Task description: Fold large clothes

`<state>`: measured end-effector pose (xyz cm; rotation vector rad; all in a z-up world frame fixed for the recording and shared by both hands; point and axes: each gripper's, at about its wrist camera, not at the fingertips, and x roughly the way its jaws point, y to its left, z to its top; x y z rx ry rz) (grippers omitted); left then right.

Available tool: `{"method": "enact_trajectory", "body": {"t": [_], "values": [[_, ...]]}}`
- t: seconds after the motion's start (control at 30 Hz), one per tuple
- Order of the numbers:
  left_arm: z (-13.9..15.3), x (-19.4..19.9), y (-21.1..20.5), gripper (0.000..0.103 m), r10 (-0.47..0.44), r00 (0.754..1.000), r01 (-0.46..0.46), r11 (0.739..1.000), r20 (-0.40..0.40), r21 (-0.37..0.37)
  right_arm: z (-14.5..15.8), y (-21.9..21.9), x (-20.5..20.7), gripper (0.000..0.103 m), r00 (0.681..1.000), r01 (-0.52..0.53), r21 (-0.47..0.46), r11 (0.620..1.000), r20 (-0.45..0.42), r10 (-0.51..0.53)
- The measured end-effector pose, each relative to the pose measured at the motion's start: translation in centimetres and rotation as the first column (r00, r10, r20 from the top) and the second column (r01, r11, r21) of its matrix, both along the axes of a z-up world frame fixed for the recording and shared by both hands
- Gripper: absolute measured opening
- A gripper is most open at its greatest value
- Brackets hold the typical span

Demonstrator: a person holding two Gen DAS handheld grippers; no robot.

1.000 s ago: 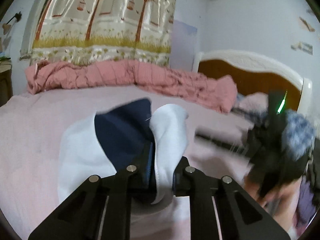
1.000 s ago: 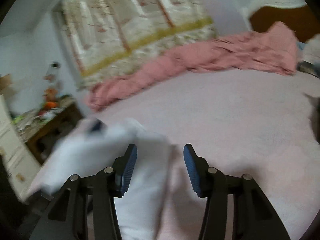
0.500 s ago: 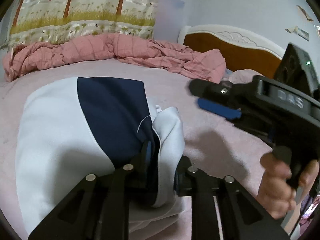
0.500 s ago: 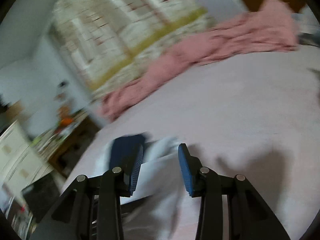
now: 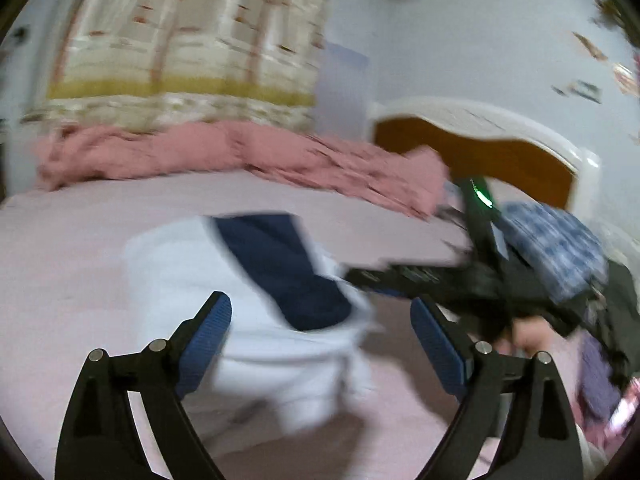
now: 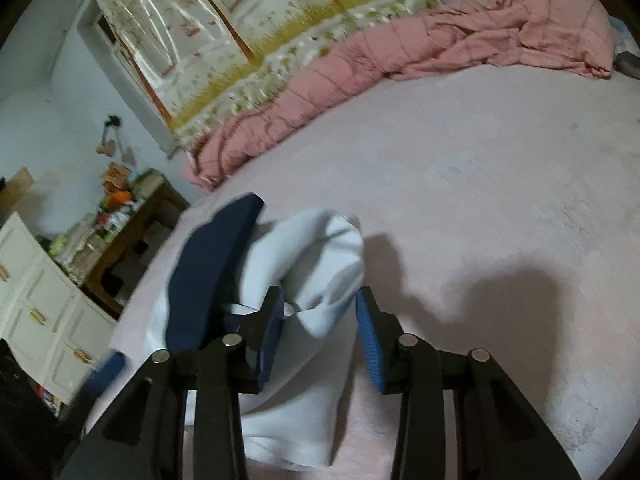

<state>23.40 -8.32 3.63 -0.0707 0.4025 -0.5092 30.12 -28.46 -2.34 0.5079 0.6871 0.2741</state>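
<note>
Pink bed (image 6: 500, 168), white-navy garment (image 6: 320, 248) bunched.

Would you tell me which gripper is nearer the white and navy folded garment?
Right. The right gripper has white cloth of the garment between its closing jaws; the left gripper is opening just short of it.

Matt cloth garment (image 6: 320, 248), glossy curtain (image 6: 256, 20), crumpled pink quilt (image 6: 460, 40).

Home bedroom: bed (image 6: 480, 168), wooden headboard (image 5: 480, 160), rumpled pink quilt (image 6: 420, 48), tree-print curtain (image 6: 248, 20).
</note>
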Motion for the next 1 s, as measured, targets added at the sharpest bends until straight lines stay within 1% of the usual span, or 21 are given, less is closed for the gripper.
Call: {"method": "enact_trajectory", "body": {"t": [0.03, 0.1, 0.2, 0.23, 0.3, 0.33, 0.37, 0.4, 0.43, 0.47, 0.57, 0.6, 0.63, 0.67, 0.73, 0.77, 0.8, 0.87, 0.9, 0.93, 1.0], "values": [[0.2, 0.4, 1.0, 0.09, 0.048, 0.999, -0.048, 0.999, 0.001, -0.01, 0.1, 0.2, 0.0, 0.036, 1.0, 0.004, -0.018, 1.0, 0.003, -0.003], [0.4, 1.7, 2.9, 0.09, 0.133, 0.991, -0.134, 0.99, -0.028, -0.038, 0.9, 0.6, -0.7, 0.035, 0.998, 0.028, -0.058, 0.998, 0.055, -0.025], [-0.5, 4.5, 5.1, 0.09, 0.243, 0.964, -0.249, 0.967, -0.112, -0.045, 2.7, 1.3, -2.5, 0.035, 0.984, 0.021, -0.063, 0.998, 0.177, -0.009], [-1.1, 5.1, 5.5, 0.089, 0.249, 0.958, -0.257, 0.966, -0.142, -0.041, 3.0, 1.4, -3.0, 0.035, 0.979, 0.003, -0.053, 0.999, 0.204, 0.008], [-3.2, 6.5, 5.1, 0.089, 0.203, 0.954, -0.213, 0.977, -0.221, -0.024, 3.4, 1.8, -3.7, 0.035, 0.969, -0.033, -0.046, 0.998, 0.244, 0.043], [-4.1, 6.7, 4.5, 0.089, 0.185, 0.953, -0.193, 0.981, -0.239, -0.007, 3.6, 2.3, -4.0, 0.036, 0.964, -0.058, -0.05, 0.997, 0.258, 0.069], [-4.5, 6.3, 3.9, 0.089, 0.203, 0.956, -0.204, 0.979, -0.21, 0.021, 3.7, 2.6, -4.0, 0.037, 0.961, -0.078, -0.058, 0.995, 0.262, 0.09], [-4.6, 5.8, 3.0, 0.089, 0.216, 0.961, -0.207, 0.976, -0.172, 0.065, 3.8, 3.1, -4.0, 0.043, 0.96, -0.086, -0.067, 0.994, 0.262, 0.101], [-4.5, 5.3, 2.4, 0.089, 0.21, 0.966, -0.198, 0.976, -0.15, 0.091, 3.8, 3.6, -3.9, 0.055, 0.96, -0.09, -0.078, 0.993, 0.257, 0.107], [-4.3, 5.0, 2.1, 0.089, 0.2, 0.971, -0.187, 0.977, -0.134, 0.097, 3.8, 3.9, -3.8, 0.058, 0.96, -0.095, -0.086, 0.992, 0.255, 0.114], [-4.5, 4.5, 1.9, 0.088, 0.183, 0.976, -0.173, 0.981, -0.12, 0.084, 3.7, 5.0, -3.6, 0.059, 0.96, -0.121, -0.124, 0.985, 0.239, 0.148], [-4.5, 4.5, 2.1, 0.088, 0.171, 0.978, -0.164, 0.984, -0.122, 0.068, 3.5, 5.3, -3.3, 0.063, 0.964, -0.121, -0.133, 0.984, 0.22, 0.149], [-4.4, 4.4, 2.3, 0.088, 0.161, 0.979, -0.156, 0.986, -0.125, 0.053, 3.0, 5.7, -2.6, 0.063, 0.971, -0.129, -0.135, 0.982, 0.183, 0.153], [-4.3, 4.4, 2.6, 0.087, 0.151, 0.98, -0.148, 0.988, -0.127, 0.036, 2.4, 5.9, -2.0, 0.06, 0.978, -0.128, -0.135, 0.983, 0.149, 0.148], [-4.1, 4.3, 3.0, 0.087, 0.141, 0.982, -0.14, 0.99, -0.126, 0.018, 2.2, 6.3, -1.8, 0.022, 0.983, -0.084, -0.171, 0.982, 0.15, 0.11], [-4.0, 4.3, 3.2, 0.086, 0.138, 0.983, -0.138, 0.99, -0.125, 0.008, 2.5, 6.3, -2.2, 0.014, 0.978, -0.06, -0.185, 0.981, 0.185, 0.095], [-3.8, 4.2, 3.5, 0.085, 0.135, 0.983, -0.136, 0.991, -0.123, -0.003, 2.7, 6.1, -2.5, 0.01, 0.974, -0.053, -0.178, 0.983, 0.209, 0.09], [-3.2, 3.6, 4.3, 0.084, 0.125, 0.987, -0.131, 0.99, -0.099, -0.056, 3.6, 5.5, -4.2, 0.008, 0.952, -0.013, -0.145, 0.989, 0.301, 0.057], [-2.7, 3.1, 4.9, 0.085, 0.133, 0.988, -0.14, 0.987, -0.078, -0.085, 4.0, 5.4, -4.9, 0.007, 0.941, 0.023, -0.157, 0.987, 0.337, 0.031], [-2.2, 2.8, 5.4, 0.088, 0.158, 0.986, -0.164, 0.981, -0.057, -0.101, 4.4, 5.2, -5.3, 0.007, 0.934, 0.057, -0.163, 0.985, 0.356, 0.005], [-1.8, 2.5, 6.3, 0.095, 0.225, 0.974, -0.228, 0.967, -0.037, -0.112, 4.0, 4.7, -5.3, 0.007, 0.943, 0.115, -0.163, 0.98, 0.328, -0.056]]}}
